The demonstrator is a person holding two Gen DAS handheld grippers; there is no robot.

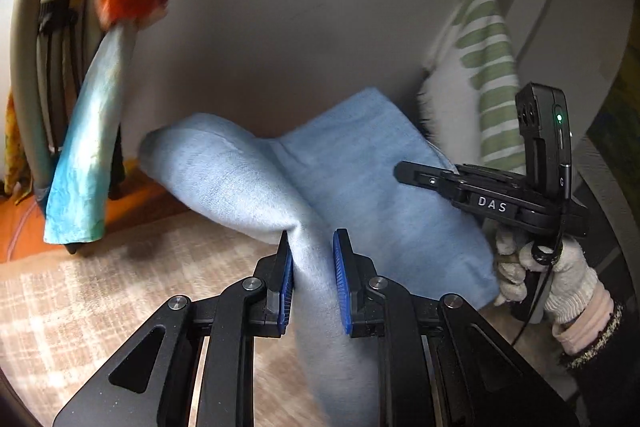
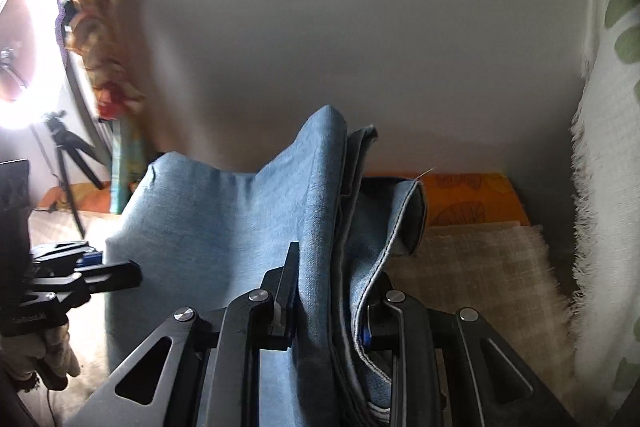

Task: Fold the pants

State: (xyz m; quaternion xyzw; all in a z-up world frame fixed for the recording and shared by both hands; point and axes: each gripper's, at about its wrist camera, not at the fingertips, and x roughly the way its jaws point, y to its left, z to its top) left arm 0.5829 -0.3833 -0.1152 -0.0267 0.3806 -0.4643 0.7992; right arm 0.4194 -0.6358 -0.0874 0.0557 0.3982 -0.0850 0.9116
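Pants [image 1: 360, 179], light blue denim, held up off the beige rug [image 1: 100, 291], strung between both grippers w/ a saddle-shaped sag in the middle. Left gripper [image 1: 313, 283] pinching a bunched twist of the cloth, blue pads [image 1: 341, 279] narrow and pressed onto it. Right gripper [image 2: 332, 303] clamped on a thick stack of layers, seams and hem edge showing, fingers also narrow.

Looks like mid-carry on a fold, prob bringing one end over toward the other. Next move calls for lowering both ends evenly onto the rug, keeping tension so the layers don't slide, then letting go only once edges line up.

Left view only: gloved hand [image 1: 548, 267] working the right gripper, striped green-white cloth [image 1: 488, 67] behind it, teal-orange scarf [image 1: 92, 131] hanging at the left. Right view only: ring light [image 2: 24, 35] on a tripod [image 2: 68, 163], orange mat [image 2: 472, 199] at the wall, plus the stacked hem edges. Can't tell waistband from leg ends in either.
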